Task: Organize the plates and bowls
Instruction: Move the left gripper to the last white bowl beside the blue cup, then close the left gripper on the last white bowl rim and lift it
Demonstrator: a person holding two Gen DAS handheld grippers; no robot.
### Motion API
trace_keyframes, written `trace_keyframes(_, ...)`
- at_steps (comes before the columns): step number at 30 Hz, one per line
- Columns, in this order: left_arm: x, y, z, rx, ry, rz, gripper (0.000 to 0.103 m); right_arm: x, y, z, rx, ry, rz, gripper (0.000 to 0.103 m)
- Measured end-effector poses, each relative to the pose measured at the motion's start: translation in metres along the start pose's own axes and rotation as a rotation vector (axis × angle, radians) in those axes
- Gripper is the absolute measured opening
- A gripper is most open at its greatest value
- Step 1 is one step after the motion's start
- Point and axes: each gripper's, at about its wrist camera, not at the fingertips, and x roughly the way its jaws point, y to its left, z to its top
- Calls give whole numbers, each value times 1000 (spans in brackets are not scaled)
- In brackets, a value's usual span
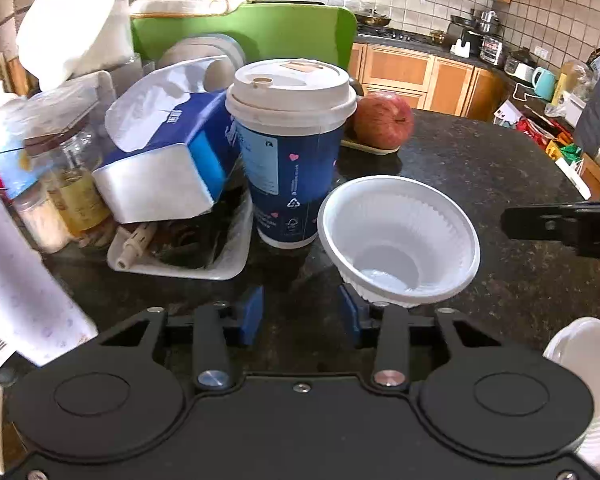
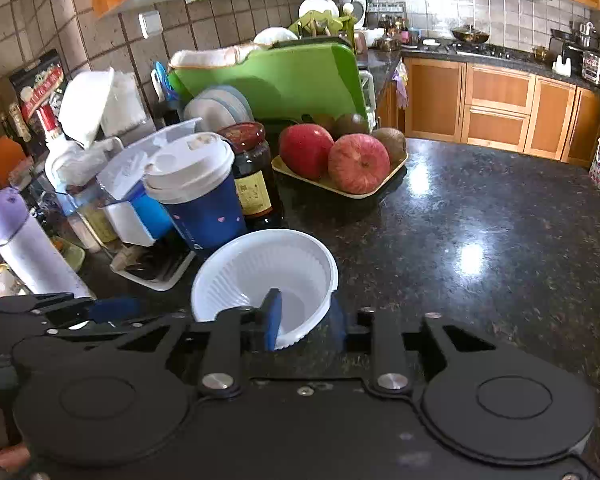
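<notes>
Nearest, the right gripper (image 2: 304,320) pinched the white plastic bowl (image 2: 266,280) by its near rim, one pad inside. To its left, the left gripper (image 1: 300,312) stood partly open, holding nothing. Beyond stood a blue lidded cup (image 2: 198,188), farther off a fruit tray (image 2: 340,192).

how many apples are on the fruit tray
2. A darker red apple sits at the left of the yellow tray, and a paler streaked apple in front, to its right. Kiwis lie behind; more fruit may be hidden.
</notes>
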Motion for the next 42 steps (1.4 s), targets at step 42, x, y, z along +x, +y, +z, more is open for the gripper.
trace_keyframes(42,43,-16,26,66,64,-101,24,66,-23,3,95,98,0,13)
